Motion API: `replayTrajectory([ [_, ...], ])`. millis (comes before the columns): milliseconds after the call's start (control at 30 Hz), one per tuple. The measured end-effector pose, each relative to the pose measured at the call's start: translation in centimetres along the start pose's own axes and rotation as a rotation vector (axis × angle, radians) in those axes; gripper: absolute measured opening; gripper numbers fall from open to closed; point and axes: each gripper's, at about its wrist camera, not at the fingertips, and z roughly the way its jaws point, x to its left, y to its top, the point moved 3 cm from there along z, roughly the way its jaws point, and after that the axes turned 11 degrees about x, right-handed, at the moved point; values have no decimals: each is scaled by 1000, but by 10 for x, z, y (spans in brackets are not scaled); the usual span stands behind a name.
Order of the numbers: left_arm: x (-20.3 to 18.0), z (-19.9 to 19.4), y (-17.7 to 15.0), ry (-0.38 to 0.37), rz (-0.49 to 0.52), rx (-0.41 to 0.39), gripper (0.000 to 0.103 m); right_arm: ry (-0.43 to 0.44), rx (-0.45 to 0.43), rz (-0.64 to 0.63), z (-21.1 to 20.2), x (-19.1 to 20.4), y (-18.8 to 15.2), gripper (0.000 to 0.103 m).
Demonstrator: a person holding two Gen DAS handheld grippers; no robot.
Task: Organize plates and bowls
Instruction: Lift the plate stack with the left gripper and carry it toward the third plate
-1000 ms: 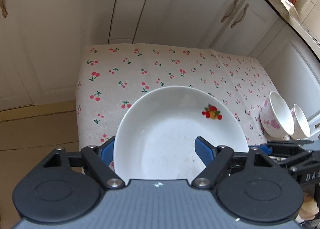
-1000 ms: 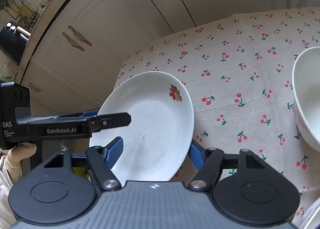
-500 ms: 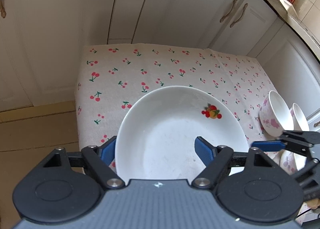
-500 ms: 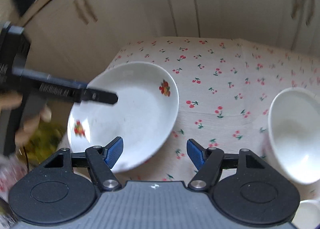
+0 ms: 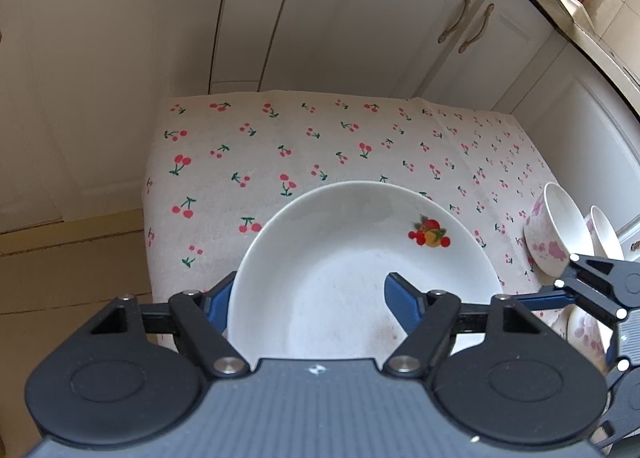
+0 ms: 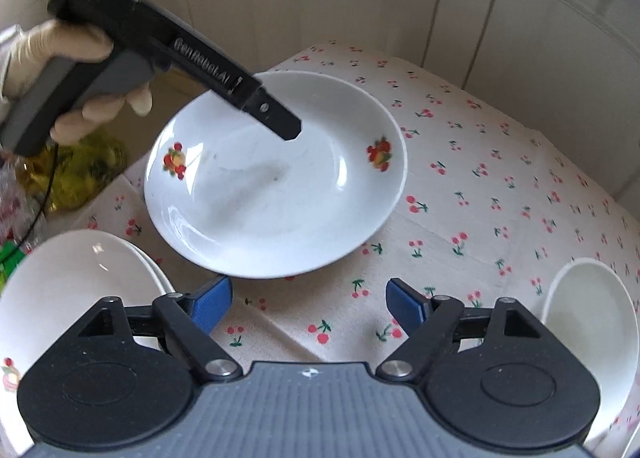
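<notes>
White and marked with small fruit prints, the plate (image 6: 276,186) was held over the cherry-print cloth on the desk (image 5: 320,146). The left tool (image 5: 308,302) had the plate's rim between its closing jaws, one finger over the inside and one under the edge. The right tool (image 6: 308,302) was opening, nothing between its jaws, beside a bowl (image 6: 592,322) and stacked plates (image 6: 76,290).

Far half of the table (image 5: 320,138) is bare cloth, free for me to pass. Near edge is crowded: plate (image 6: 276,186) in the left gripper (image 5: 308,298) fills the middle, stacked plates (image 6: 80,282) on one side, bowls (image 5: 560,226) on the other. Cabinet doors (image 5: 360,18) close off the far side.
</notes>
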Motion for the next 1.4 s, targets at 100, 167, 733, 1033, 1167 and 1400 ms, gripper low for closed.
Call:
replayTrajectory([
  [100, 0, 1, 1, -9, 15, -4, 75, -7, 5, -32, 7, 2, 5, 87],
  [167, 1, 2, 3, -27, 22, -6, 75, 1, 3, -62, 10, 5, 7, 87],
  [733, 2, 4, 7, -82, 170, 48, 77, 70, -32, -165, 19, 8, 14, 93],
  [1033, 1, 5, 5, -84, 231, 69, 77, 55, -50, -161, 15, 10, 10, 93],
  [1167, 1, 6, 8, -105, 254, 83, 79, 40, -34, -151, 16, 9, 11, 100],
  [1400, -1, 8, 10, -124, 322, 130, 83, 42, -45, -177, 15, 9, 11, 100],
])
